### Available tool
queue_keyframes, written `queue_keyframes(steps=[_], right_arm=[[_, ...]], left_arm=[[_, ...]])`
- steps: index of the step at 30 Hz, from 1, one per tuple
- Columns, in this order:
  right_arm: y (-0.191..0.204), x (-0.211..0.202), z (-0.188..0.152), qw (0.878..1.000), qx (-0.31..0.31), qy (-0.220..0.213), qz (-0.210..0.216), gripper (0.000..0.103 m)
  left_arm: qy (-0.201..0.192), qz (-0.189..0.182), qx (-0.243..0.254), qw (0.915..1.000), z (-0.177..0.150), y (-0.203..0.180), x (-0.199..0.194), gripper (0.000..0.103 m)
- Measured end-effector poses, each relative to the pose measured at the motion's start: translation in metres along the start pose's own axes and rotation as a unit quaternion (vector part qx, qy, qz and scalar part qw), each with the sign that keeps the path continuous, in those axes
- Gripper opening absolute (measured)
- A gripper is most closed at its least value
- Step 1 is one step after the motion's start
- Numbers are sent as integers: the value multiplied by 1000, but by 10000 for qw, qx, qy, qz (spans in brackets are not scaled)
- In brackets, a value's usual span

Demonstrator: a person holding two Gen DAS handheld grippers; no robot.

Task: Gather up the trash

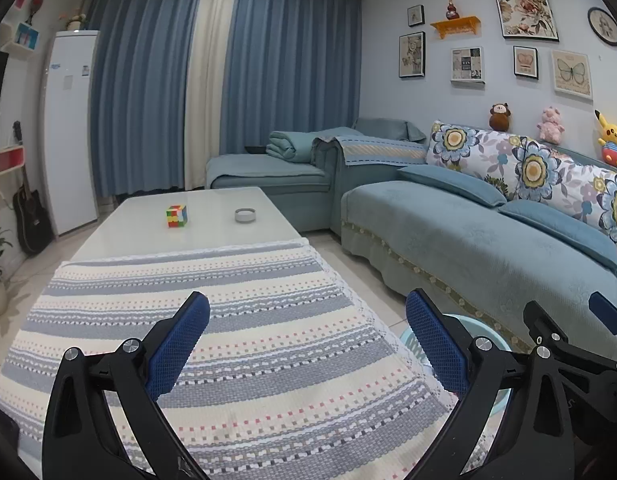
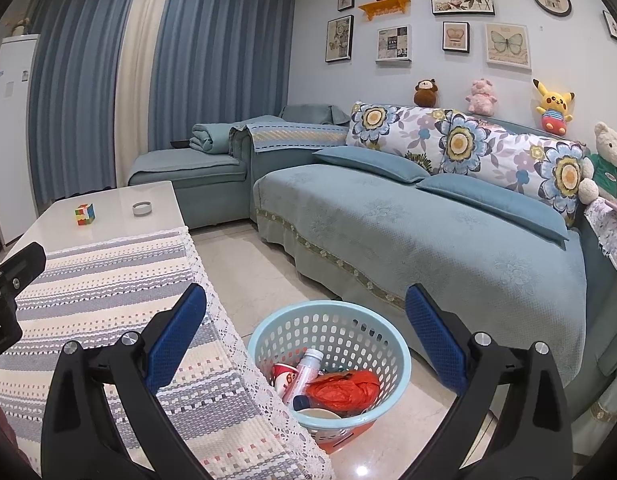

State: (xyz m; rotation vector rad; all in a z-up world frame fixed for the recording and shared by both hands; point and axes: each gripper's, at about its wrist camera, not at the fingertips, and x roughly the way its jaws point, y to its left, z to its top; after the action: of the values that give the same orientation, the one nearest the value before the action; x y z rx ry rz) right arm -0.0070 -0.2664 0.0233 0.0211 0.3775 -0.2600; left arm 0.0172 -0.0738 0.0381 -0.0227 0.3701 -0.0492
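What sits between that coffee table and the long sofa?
In the right wrist view, a light blue trash basket stands on the tiled floor between the coffee table and sofa.

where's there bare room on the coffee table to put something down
The striped cloth on the near half is bare from edge to edge. On the white tabletop beyond it, free patches lie in front of, behind and between the rubik's cube and the round dish. The basket on the floor is crowded with trash.
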Motion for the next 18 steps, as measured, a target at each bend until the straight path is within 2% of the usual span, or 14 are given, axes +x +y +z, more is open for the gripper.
queue_keyframes(steps=[18], right_arm=[[0, 1, 2, 9999, 72, 30, 68, 95]], left_arm=[[-6, 30, 11, 10000, 0, 2, -1, 95]])
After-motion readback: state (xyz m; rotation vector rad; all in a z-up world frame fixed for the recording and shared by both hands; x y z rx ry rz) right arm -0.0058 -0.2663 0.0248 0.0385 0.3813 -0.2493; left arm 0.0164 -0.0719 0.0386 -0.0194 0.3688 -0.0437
